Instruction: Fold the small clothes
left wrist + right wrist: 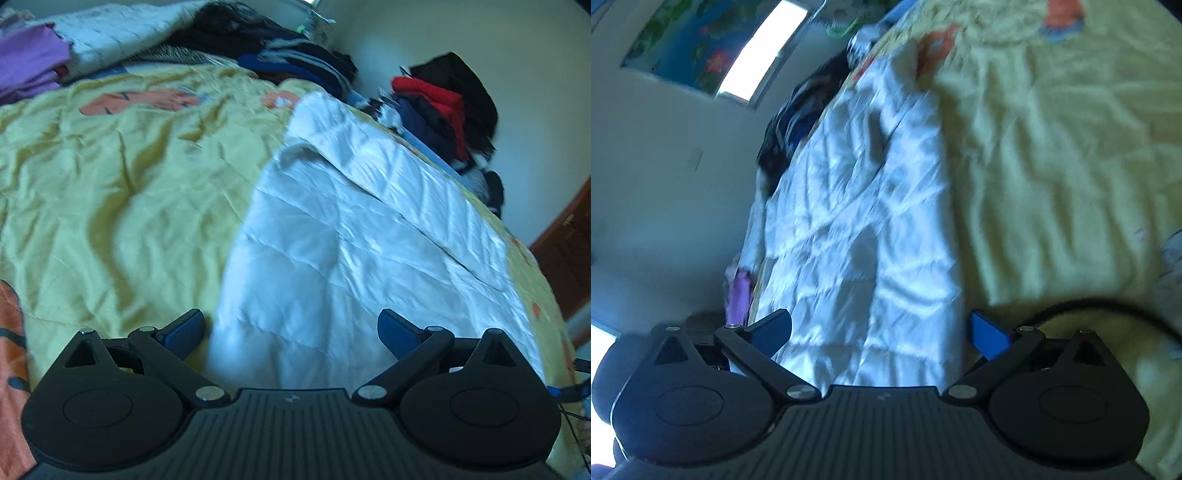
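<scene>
— Any words, labels or numbers to read here?

— None. The yellow bedspread (122, 177) carries only orange shapes, too blurred to make out as letters.

— And the black tool bodies?

— Each shows a tiny pale mark at the middle of its ribbed top, too small to read. The curtain (687, 48) by the window has a flower print, no writing.

Dim bluish daylight, motion blur
</scene>
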`<state>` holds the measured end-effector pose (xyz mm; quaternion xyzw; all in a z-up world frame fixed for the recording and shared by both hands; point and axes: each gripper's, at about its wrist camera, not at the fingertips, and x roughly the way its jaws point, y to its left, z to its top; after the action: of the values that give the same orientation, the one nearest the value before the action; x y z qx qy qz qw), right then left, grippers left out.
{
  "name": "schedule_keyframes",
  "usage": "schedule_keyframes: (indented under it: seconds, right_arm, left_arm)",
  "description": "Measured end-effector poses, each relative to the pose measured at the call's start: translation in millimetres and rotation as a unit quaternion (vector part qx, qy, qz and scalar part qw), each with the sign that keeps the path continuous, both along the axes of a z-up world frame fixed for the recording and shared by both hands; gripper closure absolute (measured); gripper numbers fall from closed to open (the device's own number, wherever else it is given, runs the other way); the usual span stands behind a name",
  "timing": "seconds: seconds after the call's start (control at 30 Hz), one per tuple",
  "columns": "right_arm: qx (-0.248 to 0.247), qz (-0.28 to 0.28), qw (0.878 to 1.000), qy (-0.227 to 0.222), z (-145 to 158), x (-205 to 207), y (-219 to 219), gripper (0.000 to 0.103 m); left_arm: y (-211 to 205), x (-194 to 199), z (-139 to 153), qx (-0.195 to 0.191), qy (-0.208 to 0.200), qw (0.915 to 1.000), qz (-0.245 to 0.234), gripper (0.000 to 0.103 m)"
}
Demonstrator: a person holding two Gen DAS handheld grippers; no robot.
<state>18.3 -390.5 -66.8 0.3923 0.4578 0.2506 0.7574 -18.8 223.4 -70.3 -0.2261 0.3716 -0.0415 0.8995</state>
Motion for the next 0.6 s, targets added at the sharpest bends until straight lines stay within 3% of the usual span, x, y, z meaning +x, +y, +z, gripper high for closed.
schedule_keyframes:
  seconds: [0.17,0.3,0.43,0.6]
  right_arm:
    - [0.002,0.059,0.998,0.010,6.0,-11.7,16.8,0.001]
    - [0.021,0.065,0.998,0.017,8.2,-29.5,15.3,0.001]
    - [0.036,0.085,0.996,0.014,7.3,-44.1,15.0,0.000]
    - [0.045,0.093,0.995,0.012,7.7,-48.6,14.5,0.000]
  left_arm:
    - [3.0,-5.1,-0.7,-0.024,0.002,0.9997,-0.004,0.001]
    - [14.4,-4.6,-1.4,-0.092,0.019,0.9955,-0.013,0.000]
    - [24.8,-4.4,-7.2,-0.169,0.044,0.9840,-0.034,0.000]
    - [21.5,-5.4,-6.1,-0.159,0.045,0.9852,-0.045,0.000]
